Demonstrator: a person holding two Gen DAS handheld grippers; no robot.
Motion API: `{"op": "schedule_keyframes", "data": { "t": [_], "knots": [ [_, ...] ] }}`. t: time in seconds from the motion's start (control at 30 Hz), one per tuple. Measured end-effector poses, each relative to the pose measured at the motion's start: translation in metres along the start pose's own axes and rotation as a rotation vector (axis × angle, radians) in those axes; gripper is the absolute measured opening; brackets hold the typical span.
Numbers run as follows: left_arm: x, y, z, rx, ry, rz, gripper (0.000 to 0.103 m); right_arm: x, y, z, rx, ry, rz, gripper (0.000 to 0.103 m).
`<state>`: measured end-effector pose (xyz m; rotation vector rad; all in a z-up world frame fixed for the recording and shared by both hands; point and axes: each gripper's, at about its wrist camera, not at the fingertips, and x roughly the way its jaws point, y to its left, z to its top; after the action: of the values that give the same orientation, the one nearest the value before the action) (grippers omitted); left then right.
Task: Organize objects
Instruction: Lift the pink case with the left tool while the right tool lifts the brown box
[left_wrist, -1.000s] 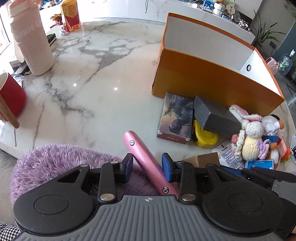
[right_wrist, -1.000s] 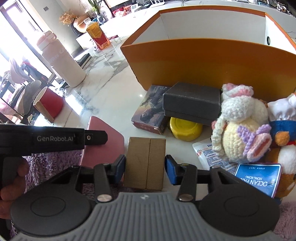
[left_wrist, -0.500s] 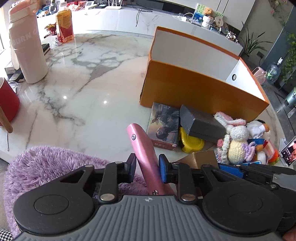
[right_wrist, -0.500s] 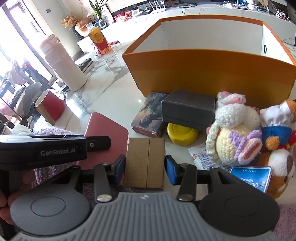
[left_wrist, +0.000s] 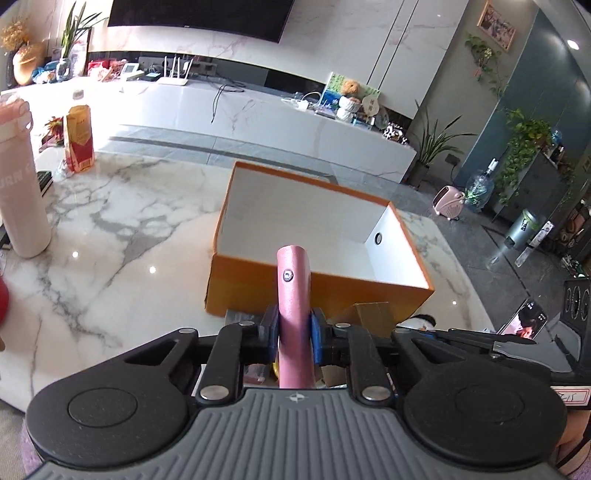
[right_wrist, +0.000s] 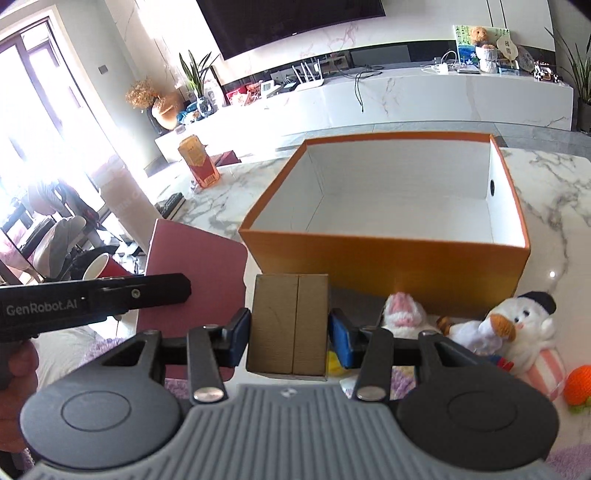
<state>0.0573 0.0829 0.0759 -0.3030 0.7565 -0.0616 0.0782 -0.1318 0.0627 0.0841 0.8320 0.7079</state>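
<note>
- Landmark: open orange cardboard box w/ white inside (left_wrist: 317, 236), on white marble table w/ grey veins (left_wrist: 110, 236). Interior looks bare; near wall faces both grippers.
- Left gripper (left_wrist: 294, 329): pads clamped on thin pink metallic flat case (left_wrist: 293, 295), held edge-on and upright, its top edge showing in front of box's near wall.
- Right gripper (right_wrist: 290, 330): pads pressed on both sides of brown cardboard packet w/ centre seam (right_wrist: 290, 325), held up, just short of box's near wall.
- Step in hand (judgement): carry both items over near wall, set down inside box.
- How to do well: lift each item's lower edge above rim before going fwd; pink case is tall and thin, so lay it flat or against a side wall, else it may tip. Release only once item rests on box floor.
- Spacing: grippers sit close side by side; left gripper body shows at left in right wrist view. Enter one at a time, or left to box's left half, right to box's right half.
- Edges: near wall rim is the catch point; thin card, may shift if bumped.
- Open room: above box clear; table left of box bare.
- Obstacles: white plush duck w/ dark cap (right_wrist: 513, 325) and pink-white crochet bunny (right_wrist: 400, 308) just in front of box's near wall, right side; keep right gripper above them.
</note>
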Motion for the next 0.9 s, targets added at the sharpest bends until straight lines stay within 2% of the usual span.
{"op": "schedule_keyframes", "data": {
  "t": [0.13,0.3,0.5,0.63,0.73,0.9],
  "knots": [
    [0.008,-0.008,0.027,0.028,-0.033,-0.044,0.021,-0.007,-0.008,0.027,0.001,-0.059,-0.016,0.048],
    [0.029,-0.019,0.056,0.070,-0.069,-0.049,0.020,-0.006,-0.022,0.058,0.011,-0.120,-0.051,0.048],
    [0.069,-0.026,0.077,0.103,-0.054,-0.050,0.020,0.016,-0.045,0.088,0.027,-0.137,-0.111,0.048],
    [0.105,-0.023,0.080,0.102,-0.016,-0.027,0.020,0.035,-0.067,0.099,0.054,-0.114,-0.151,0.048],
    [0.134,-0.014,0.077,0.087,0.036,0.038,0.020,0.052,-0.080,0.102,0.085,-0.083,-0.157,0.048],
    [0.169,-0.004,0.069,0.098,0.133,0.053,0.020,0.083,-0.092,0.098,0.105,-0.026,-0.159,0.048]
  ]
}}
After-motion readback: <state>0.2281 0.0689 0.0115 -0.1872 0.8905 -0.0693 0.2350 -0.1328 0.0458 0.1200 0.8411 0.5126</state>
